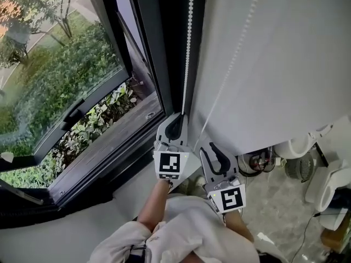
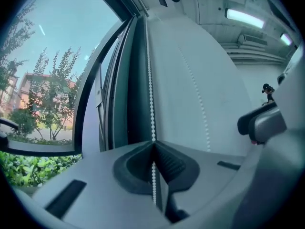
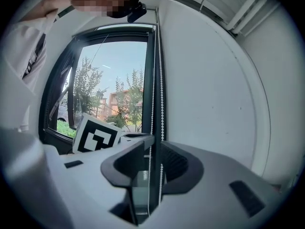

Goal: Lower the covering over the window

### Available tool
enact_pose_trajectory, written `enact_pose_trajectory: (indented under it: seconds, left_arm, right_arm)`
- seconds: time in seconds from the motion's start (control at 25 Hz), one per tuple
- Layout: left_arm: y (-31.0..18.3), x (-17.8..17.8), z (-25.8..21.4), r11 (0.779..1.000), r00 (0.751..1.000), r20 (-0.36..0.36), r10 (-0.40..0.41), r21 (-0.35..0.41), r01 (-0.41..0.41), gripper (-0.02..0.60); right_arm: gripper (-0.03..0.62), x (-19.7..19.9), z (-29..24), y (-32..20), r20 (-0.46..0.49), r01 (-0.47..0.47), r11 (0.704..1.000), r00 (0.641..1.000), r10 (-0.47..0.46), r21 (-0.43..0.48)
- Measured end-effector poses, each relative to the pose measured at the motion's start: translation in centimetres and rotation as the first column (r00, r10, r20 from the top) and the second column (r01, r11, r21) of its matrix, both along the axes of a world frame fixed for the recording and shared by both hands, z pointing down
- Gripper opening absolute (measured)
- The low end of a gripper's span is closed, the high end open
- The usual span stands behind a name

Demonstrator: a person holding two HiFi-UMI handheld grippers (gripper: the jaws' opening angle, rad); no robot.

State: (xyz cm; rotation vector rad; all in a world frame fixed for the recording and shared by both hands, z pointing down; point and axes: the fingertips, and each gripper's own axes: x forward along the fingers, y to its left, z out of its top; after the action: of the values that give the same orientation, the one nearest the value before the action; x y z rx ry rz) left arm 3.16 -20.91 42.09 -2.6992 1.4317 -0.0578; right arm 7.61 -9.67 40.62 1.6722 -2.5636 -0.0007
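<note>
A white roller blind hangs to the right of the dark-framed window. Two white bead chain strands run down beside it, a left strand and a right strand. My left gripper is shut on the left strand; in the left gripper view the beads run straight into the pinched jaws. My right gripper sits just right of it and lower. Its jaws are open, with the chain strands hanging in the gap, untouched as far as I can see.
The wooden window sill and dark frame lie to the left, with greenery outside. A small fan and white items stand on the floor at lower right. The person's sleeves and shirt fill the bottom middle. The left gripper's marker cube shows in the right gripper view.
</note>
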Motion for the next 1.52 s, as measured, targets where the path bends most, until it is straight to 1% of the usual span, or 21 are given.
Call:
enact_pose_trajectory:
  seconds: [0.24, 0.32, 0.48, 0.56, 0.84, 1.28, 1.32, 1.36, 1.4, 1.44, 1.52]
  left_arm:
    - [1.9, -0.8, 0.4, 0.998, 0.998, -0.026, 0.057, -0.036, -0.058, 0.012]
    - [2.6, -0.9, 0.6, 0.996, 0.996, -0.035, 0.08, -0.046, -0.081, 0.012]
    - [3.9, -1.4, 0.7, 0.991, 0.992, -0.037, 0.118, -0.057, -0.12, 0.012]
    - [4.5, -1.5, 0.8, 0.989, 0.991, -0.037, 0.131, -0.064, -0.133, 0.012]
    - [6.2, -1.5, 1.1, 0.981, 0.984, -0.029, 0.173, -0.078, -0.175, 0.012]
    - [7.6, -1.4, 1.3, 0.972, 0.976, -0.047, 0.213, -0.089, -0.216, 0.012]
    - [7.7, -1.4, 1.3, 0.972, 0.975, -0.047, 0.216, -0.089, -0.219, 0.012]
    - [7.8, -1.4, 1.3, 0.971, 0.975, -0.048, 0.218, -0.089, -0.222, 0.012]
    - [7.9, -1.4, 1.3, 0.971, 0.974, -0.048, 0.22, -0.088, -0.224, 0.012]
    - [8.0, -1.4, 1.2, 0.97, 0.974, -0.048, 0.222, -0.087, -0.225, 0.012]
    - [8.2, -1.5, 1.3, 0.97, 0.974, -0.045, 0.222, -0.089, -0.225, 0.012]
  right_arm:
    - [0.106, -2.2, -2.0, 0.6, 0.017, 0.089, 0.995, 0.996, -0.089, 0.042]
    - [0.106, -2.7, -2.2, 0.6, 0.002, 0.115, 0.993, 0.993, -0.115, 0.033]
    - [0.106, -3.7, -2.4, -0.2, 0.008, 0.164, 0.987, 0.987, -0.163, -0.007]
    - [0.106, -4.1, -2.9, -0.7, 0.005, 0.182, 0.983, 0.983, -0.182, -0.008]
    - [0.107, -5.1, -5.5, -2.2, 0.003, 0.214, 0.976, 0.977, -0.214, 0.038]
    - [0.117, -6.7, -9.3, -4.2, -0.02, 0.263, 0.956, 0.965, -0.263, 0.132]
    - [0.11, -6.7, -9.5, -4.3, -0.023, 0.264, 0.954, 0.964, -0.264, 0.138]
    - [0.081, -6.8, -9.7, -4.4, -0.025, 0.267, 0.953, 0.964, -0.266, 0.143]
    - [0.03, -6.9, -9.8, -4.4, -0.025, 0.272, 0.951, 0.962, -0.271, 0.145]
    - [0.006, -7.1, -9.8, -4.3, -0.021, 0.28, 0.949, 0.96, -0.28, 0.145]
    - [-0.003, -7.5, -9.7, -4.2, -0.009, 0.294, 0.945, 0.955, -0.296, 0.143]
